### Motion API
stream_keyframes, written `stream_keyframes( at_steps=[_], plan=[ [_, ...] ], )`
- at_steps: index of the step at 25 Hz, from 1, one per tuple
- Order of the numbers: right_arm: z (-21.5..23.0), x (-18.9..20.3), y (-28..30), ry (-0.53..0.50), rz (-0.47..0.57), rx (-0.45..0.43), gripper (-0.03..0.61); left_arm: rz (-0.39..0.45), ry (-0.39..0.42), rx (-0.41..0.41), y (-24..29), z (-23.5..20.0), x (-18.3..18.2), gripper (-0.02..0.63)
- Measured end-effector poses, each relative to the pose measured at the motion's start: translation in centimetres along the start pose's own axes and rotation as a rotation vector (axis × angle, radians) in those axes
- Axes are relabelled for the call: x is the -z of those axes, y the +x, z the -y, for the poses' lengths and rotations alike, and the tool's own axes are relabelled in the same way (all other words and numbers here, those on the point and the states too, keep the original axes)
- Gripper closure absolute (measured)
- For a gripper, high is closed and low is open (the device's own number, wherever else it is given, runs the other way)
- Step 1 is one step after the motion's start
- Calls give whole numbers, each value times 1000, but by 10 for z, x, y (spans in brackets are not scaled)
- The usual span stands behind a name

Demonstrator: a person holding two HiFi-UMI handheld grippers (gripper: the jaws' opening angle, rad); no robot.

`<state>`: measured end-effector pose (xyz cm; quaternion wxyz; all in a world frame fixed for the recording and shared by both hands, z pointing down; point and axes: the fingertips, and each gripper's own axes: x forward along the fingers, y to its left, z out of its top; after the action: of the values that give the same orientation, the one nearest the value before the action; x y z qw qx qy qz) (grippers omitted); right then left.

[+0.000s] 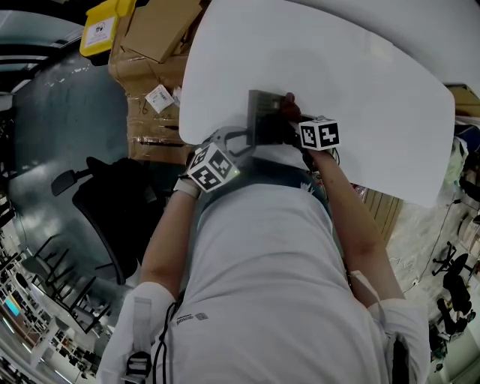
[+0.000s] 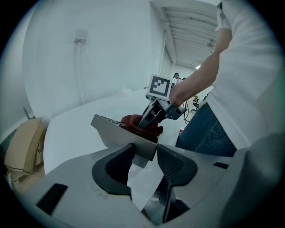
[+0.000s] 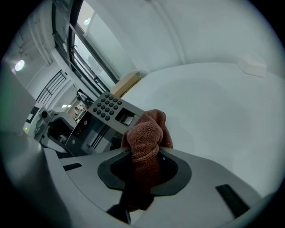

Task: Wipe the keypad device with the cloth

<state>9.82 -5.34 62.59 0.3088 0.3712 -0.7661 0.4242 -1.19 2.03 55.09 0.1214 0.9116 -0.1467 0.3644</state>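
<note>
The grey keypad device [image 1: 264, 114] sits at the near edge of the white table [image 1: 360, 82]. My left gripper [image 2: 146, 151] is shut on the device's near corner [image 2: 133, 141], which fills the gap between its dark pads. My right gripper [image 3: 144, 153] is shut on a bunched reddish-brown cloth [image 3: 146, 133], whose free end hangs just right of the device's dark number keys [image 3: 106, 106]. Seen from the left gripper view, the right gripper [image 2: 153, 115] holds the cloth [image 2: 133, 121] against the device's top face. From the head view the cloth [image 1: 289, 100] shows at the device's right edge.
Cardboard boxes [image 1: 154, 34] and a yellow case [image 1: 105, 22] lie on the floor left of the table. A black office chair [image 1: 105, 199] stands at my left. A small white block [image 3: 253, 66] rests far out on the table. The person's body stands close against the table's near edge.
</note>
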Motion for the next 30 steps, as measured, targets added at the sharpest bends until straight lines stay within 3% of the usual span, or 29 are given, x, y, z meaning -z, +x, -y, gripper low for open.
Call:
stream_keyframes(
  at_steps=[12, 16, 23, 30],
  plan=[
    [-39, 47, -8, -40, -119, -125, 479, -38, -4, 4, -8, 5, 12, 442],
    [-51, 15, -18, -30, -43, -161, 479, -45, -3, 1, -8, 5, 11, 442],
    [-101, -66, -23, -143, 112, -230, 479, -56, -27, -7, -8, 5, 11, 439],
    [-124, -96, -11, -200, 163, -239, 479, -45, -50, -6, -8, 4, 14, 439]
  ],
)
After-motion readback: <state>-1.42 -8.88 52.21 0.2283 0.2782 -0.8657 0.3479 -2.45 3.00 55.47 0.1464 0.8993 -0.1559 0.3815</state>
